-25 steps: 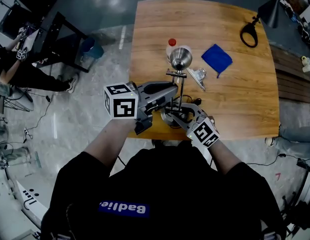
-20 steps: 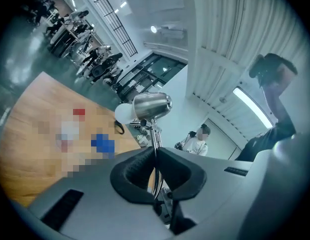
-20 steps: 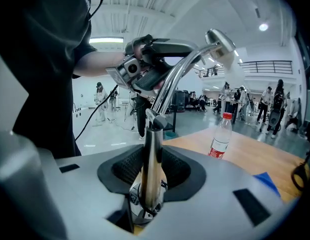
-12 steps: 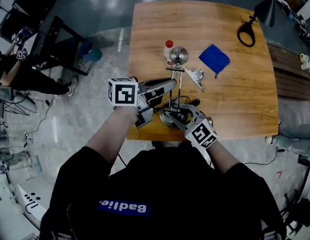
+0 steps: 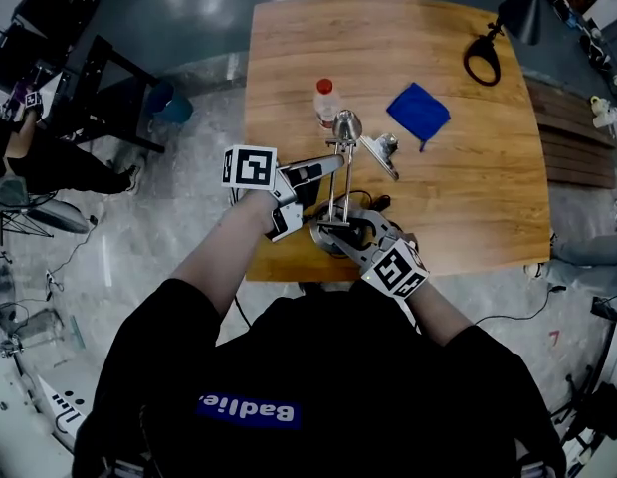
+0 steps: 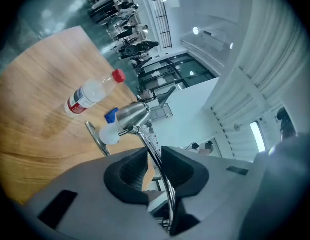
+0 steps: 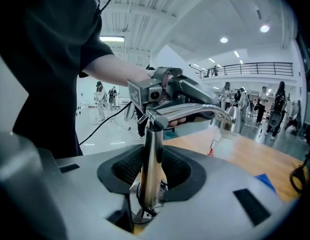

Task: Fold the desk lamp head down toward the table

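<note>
My chrome desk lamp (image 5: 337,195) stands at the lower centre of the head view, round base (image 5: 328,239) on the table (image 5: 468,197) by its near edge, slim post (image 7: 151,169) upright, thin arm (image 6: 157,159) reaching out to the small cone head (image 5: 346,124).

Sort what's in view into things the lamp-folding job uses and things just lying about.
In the job:
- desk lamp
- left hand-held gripper, jaws opening, the lamp's thin arm between them
- right hand-held gripper, clamped on the lamp's post

Lying about:
- water bottle
- blue cloth
- metal clip
- black loop near the far edge
</note>
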`<state>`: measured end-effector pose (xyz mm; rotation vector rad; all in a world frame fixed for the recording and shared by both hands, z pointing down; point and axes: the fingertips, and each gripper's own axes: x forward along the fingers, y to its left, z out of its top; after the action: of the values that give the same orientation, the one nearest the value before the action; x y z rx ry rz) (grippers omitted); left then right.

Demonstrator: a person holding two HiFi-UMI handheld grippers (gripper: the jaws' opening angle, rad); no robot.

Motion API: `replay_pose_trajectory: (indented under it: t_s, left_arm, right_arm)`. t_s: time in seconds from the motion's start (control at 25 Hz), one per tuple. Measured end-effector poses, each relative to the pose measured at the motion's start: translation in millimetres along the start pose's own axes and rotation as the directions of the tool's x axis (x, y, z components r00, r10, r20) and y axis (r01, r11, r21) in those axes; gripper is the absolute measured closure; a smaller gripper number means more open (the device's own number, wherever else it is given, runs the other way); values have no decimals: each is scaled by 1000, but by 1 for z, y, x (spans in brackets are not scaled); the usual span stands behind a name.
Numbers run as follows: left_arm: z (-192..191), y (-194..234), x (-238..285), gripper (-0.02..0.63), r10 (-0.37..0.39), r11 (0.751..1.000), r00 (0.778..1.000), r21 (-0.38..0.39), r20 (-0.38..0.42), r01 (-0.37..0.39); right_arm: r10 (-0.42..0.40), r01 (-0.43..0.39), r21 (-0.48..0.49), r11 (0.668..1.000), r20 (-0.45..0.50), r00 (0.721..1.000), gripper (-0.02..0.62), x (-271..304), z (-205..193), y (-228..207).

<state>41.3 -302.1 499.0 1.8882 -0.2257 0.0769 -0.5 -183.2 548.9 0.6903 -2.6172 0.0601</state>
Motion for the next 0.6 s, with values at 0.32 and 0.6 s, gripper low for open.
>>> replay_pose_trajectory:
  t_s: [0.32, 0.6]
  left_arm:
    - [-16, 46, 7, 497, 36, 981, 999, -190, -2, -36]
    - [-28, 65, 9, 480, 65, 957, 997, -283, -29, -71]
  right_arm:
    - [12, -12, -23, 1000, -13, 1000, 477, 0, -2, 1]
    - [22, -22, -35, 999, -19, 1000, 477, -1, -1, 1]
